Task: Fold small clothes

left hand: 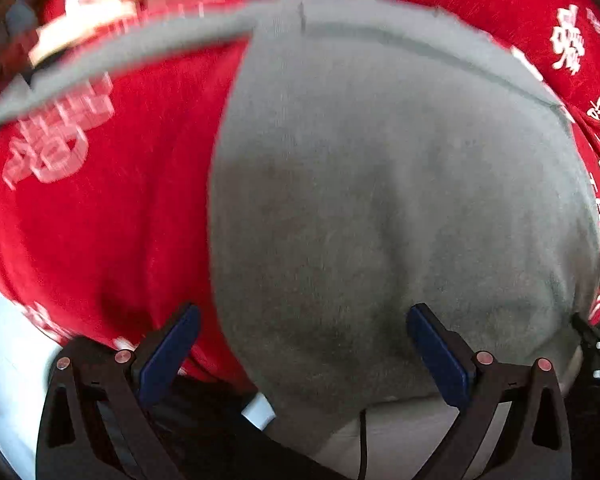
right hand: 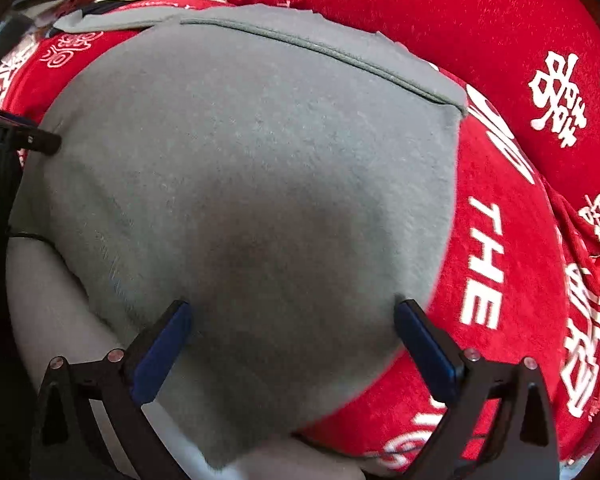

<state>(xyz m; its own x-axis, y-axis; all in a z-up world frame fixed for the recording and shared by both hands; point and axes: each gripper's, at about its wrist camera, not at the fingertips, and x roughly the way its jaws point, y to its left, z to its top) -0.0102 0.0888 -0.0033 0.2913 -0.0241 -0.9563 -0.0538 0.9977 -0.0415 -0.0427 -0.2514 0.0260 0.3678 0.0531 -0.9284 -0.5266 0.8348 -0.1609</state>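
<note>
A grey garment (left hand: pixel 380 200) lies flat on a red cloth with white characters (left hand: pixel 100 220); one thin sleeve or strap runs off to the upper left. My left gripper (left hand: pixel 302 320) is open, low over the garment's near left part, with nothing between its blue pads. In the right wrist view the same grey garment (right hand: pixel 260 180) fills the middle, its hemmed edge at the top. My right gripper (right hand: pixel 292 312) is open over the garment's near right part, and empty.
The red cloth (right hand: pixel 520 240) with white lettering covers the surface around the garment. A red cushion or roll (right hand: pixel 420 12) lies behind it. A pale surface (right hand: pixel 52 300) shows at the near edge. The other gripper's black body (right hand: pixel 4 132) shows at the left.
</note>
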